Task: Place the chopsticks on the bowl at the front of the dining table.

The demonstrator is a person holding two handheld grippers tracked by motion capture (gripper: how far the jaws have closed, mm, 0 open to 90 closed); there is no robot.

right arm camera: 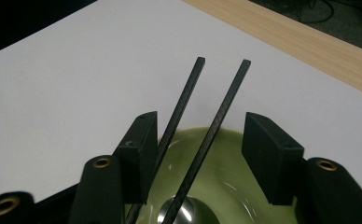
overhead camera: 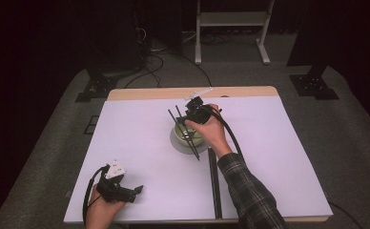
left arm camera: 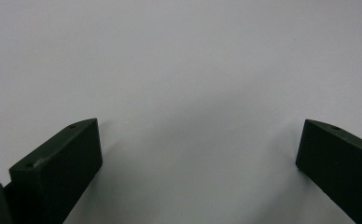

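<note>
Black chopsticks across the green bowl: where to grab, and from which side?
Grip the chopsticks on the stretch spanning the green bowl, from above, closing across both sticks at once. There they lie side by side over the hollow, leaving room beneath for the fingers; the ends spread apart. The right gripper already straddles them, open, not pressing.

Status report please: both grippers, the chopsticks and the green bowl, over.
Right gripper over green bowl, jaws open, chopsticks loose between them, resting across the rim. Left gripper open, idle over bare white table. Nothing in the way.
</note>
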